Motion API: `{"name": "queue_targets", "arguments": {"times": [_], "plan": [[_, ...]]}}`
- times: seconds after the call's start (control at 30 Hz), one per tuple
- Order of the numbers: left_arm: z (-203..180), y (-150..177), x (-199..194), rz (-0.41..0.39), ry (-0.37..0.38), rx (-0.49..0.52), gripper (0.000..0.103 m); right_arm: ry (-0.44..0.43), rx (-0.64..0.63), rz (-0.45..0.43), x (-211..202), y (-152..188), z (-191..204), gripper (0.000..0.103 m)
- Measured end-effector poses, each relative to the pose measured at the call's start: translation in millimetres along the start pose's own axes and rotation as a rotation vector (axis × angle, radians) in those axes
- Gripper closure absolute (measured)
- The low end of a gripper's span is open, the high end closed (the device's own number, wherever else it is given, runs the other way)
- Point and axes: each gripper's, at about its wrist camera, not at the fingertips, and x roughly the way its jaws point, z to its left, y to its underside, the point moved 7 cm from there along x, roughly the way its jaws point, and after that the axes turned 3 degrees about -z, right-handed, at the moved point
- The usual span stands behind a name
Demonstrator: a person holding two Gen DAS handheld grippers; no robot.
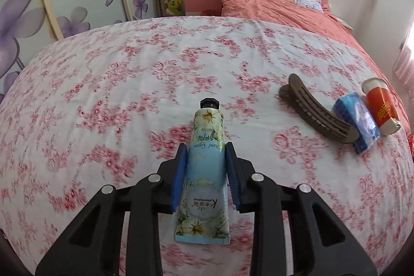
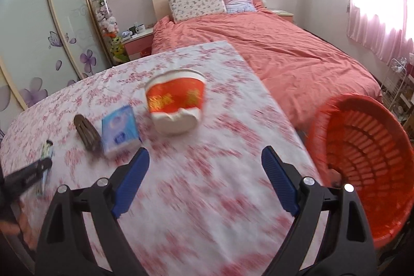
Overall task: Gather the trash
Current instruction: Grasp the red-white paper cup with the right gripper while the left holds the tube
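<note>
A hand cream tube [image 1: 205,159] with a flower print and a black cap lies on the flowered tablecloth [image 1: 103,95]. My left gripper [image 1: 206,146] is shut on its middle, both blue pads pressed to its sides. To the right lie a brown hair clip [image 1: 318,110], a blue tissue pack [image 1: 357,123] and a crushed red-and-white paper cup [image 1: 380,105]. In the right wrist view my right gripper [image 2: 205,149] hangs open over the cloth with nothing between its fingers. The paper cup [image 2: 176,102] lies just ahead of it, the tissue pack [image 2: 119,129] to the left.
An orange plastic basket [image 2: 362,157] stands off the table's right edge, close to my right gripper. A bed [image 2: 284,51] with a coral cover lies beyond the table. Wardrobe doors [image 2: 38,30] stand at the left. The hair clip [image 2: 86,132] lies beside the tissue pack.
</note>
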Motion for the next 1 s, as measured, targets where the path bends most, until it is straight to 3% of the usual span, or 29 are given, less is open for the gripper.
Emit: {"name": "queue_targets", "arguments": {"times": [0.23, 0.5, 0.6, 1.0], "plan": [[7, -1, -1, -0.020, 0.046, -0.020, 0.072, 0.014, 0.008, 0.052, 49, -22, 28, 0.016], [10, -1, -1, -0.025, 0.095, -0.061, 0.072, 0.075, 0.006, 0.112, 93, -37, 31, 0.017], [9, -1, -1, -0.025, 0.100, -0.062, 0.072, 0.077, 0.001, 0.129, 99, -37, 32, 0.027], [10, -4, 2, -0.022, 0.102, -0.016, 0.072, 0.109, -0.041, 0.118, 58, -5, 9, 0.028]]}}
